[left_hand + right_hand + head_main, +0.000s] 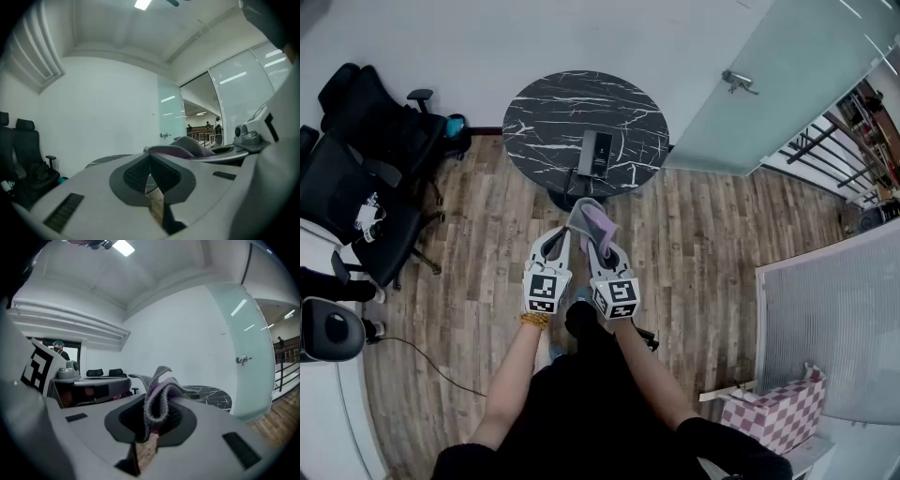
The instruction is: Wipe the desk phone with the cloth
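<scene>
A dark desk phone (598, 155) lies on the round black marble table (546, 112) ahead of me. Both grippers are held side by side over the wooden floor, short of the table. My right gripper (594, 240) is shut on a grey and lilac cloth (592, 223), which bunches up from between its pads (174, 417) as folded cloth (158, 397). My left gripper (560, 234) is shut with nothing in it; its ribbed pads (137, 173) meet at the tips. The cloth (180, 149) shows just to its right. The table (212, 395) lies beyond the right jaws.
Black office chairs (358, 173) stand at the left by the wall. A frosted glass door (787, 84) with a handle (739, 82) is at the right of the table. A pink checked bag (774, 412) sits at lower right. A cable (422, 354) runs across the floor.
</scene>
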A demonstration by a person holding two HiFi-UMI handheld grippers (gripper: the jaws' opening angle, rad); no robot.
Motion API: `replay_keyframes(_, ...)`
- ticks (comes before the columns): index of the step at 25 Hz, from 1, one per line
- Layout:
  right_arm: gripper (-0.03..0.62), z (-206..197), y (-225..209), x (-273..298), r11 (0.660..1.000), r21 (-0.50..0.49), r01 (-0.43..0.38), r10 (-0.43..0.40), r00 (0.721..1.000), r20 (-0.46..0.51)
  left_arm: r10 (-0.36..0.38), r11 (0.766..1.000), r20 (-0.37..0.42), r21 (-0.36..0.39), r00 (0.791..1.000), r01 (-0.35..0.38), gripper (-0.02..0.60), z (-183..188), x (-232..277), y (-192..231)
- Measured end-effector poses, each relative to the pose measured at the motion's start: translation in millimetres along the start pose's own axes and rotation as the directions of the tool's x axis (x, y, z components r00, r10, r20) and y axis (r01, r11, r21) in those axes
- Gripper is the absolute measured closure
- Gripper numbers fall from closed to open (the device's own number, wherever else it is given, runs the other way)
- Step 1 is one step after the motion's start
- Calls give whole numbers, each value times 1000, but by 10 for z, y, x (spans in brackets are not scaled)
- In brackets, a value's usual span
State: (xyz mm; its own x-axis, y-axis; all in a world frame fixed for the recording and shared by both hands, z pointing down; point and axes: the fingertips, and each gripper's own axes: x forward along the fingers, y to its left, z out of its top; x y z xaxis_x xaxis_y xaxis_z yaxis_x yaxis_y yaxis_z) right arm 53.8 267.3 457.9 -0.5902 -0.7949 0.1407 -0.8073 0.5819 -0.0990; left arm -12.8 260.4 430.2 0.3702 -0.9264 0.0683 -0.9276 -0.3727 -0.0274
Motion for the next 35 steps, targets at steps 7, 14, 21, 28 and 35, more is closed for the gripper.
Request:
replay_keyframes(7, 539, 55, -584, 595, 999, 36, -23, 23, 1000, 2, 10, 1000, -43, -17, 999, -11, 569, -123, 765, 204)
replay_keyframes(14, 539, 42, -1056, 992, 989, 142, -41, 39, 999, 16, 13, 1000, -105, 13, 994, -12, 569, -205, 1305, 276)
replay_keyframes(21, 539, -132, -1213, 1161, 982, 167, -83, 90, 995, -32, 28, 1000, -150, 10, 988, -27, 569, -352, 1547, 354)
replay_keyframes(28, 539, -215, -1387, 1473, 981, 166, -96, 112, 990, -89, 19, 1000, -166, 2, 986, -19, 569, -429, 1889, 491)
replay_keyframes(35, 539, -197, -1573, 1858, 980, 158, -123, 146, 979, -144, 3, 998, -159, -55, 987, -12, 569, -411, 2325, 713)
